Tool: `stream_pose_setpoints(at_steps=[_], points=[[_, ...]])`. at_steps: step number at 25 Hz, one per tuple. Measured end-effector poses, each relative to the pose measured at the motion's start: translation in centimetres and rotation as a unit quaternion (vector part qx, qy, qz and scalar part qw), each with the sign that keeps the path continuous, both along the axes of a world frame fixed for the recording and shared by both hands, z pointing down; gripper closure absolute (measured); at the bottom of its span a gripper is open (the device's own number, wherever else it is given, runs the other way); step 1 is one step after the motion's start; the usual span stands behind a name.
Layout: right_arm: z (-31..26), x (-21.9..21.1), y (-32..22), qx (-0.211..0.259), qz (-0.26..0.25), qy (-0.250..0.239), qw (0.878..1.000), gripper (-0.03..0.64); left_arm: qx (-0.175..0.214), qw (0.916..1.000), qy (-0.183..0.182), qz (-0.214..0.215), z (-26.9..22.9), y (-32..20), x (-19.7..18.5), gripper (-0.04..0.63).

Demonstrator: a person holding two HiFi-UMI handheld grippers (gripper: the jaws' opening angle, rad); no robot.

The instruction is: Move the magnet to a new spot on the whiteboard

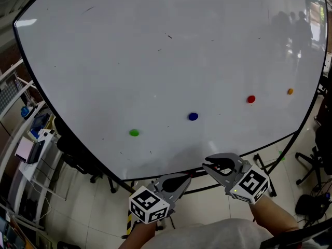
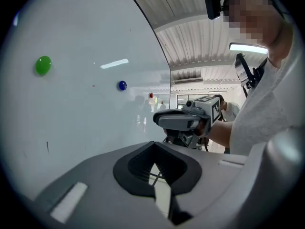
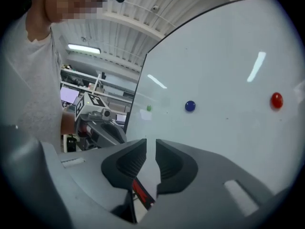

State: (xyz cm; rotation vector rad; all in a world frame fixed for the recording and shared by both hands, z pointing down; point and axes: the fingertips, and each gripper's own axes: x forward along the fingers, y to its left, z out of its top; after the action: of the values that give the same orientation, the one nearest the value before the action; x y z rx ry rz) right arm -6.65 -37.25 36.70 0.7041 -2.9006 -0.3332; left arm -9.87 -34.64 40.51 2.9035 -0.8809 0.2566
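Magnet row on the whiteboard (image 1: 155,56): green magnet (image 1: 134,133), blue magnet (image 1: 193,116), red magnet (image 1: 251,99), and what looks like an orange magnet (image 1: 290,91). Right tool (image 1: 210,165) is slightly released and empty. Left tool (image 1: 184,180) is clenched on nothing.

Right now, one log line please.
left gripper: shut, empty | right gripper: open, empty | whiteboard: untouched | green magnet, blue magnet, red magnet, orange magnet: on board
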Motion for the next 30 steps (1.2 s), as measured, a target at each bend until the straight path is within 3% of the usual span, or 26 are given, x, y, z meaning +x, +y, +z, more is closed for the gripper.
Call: stream_pose_setpoints(at_steps=[3,6,9,14,17,30], points=[[-2.6,-0.6,-1.2,0.066,0.022,0.011,0.998,0.545,-0.003,1.0,-0.001,-0.004,0.3,0.0,-0.5,0.615],[-5.0,-1.3,-2.7,0.146,0.054,0.046,0.987,0.513,-0.005,1.0,-0.002,-0.007,0.4,0.0,-0.8,0.615],[-6.4,-1.7,-4.9,0.198,0.103,0.098,0.97,0.479,-0.006,0.9999,-0.001,-0.009,0.4,0.0,-1.1,0.615],[-8.0,-2.1,-8.0,0.276,0.175,0.131,0.936,0.466,-0.008,0.9999,-0.003,-0.01,0.5,-0.1,-1.5,0.615],[-8.2,-2.4,-9.2,0.3,0.2,0.148,0.921,0.46,-0.009,0.9999,-0.003,-0.013,0.6,-0.1,-2.0,0.615],[-8.0,-2.9,-10.5,0.327,0.256,0.173,0.893,0.494,0.0,0.9997,-0.003,-0.026,0.4,0.1,-3.8,0.615]])
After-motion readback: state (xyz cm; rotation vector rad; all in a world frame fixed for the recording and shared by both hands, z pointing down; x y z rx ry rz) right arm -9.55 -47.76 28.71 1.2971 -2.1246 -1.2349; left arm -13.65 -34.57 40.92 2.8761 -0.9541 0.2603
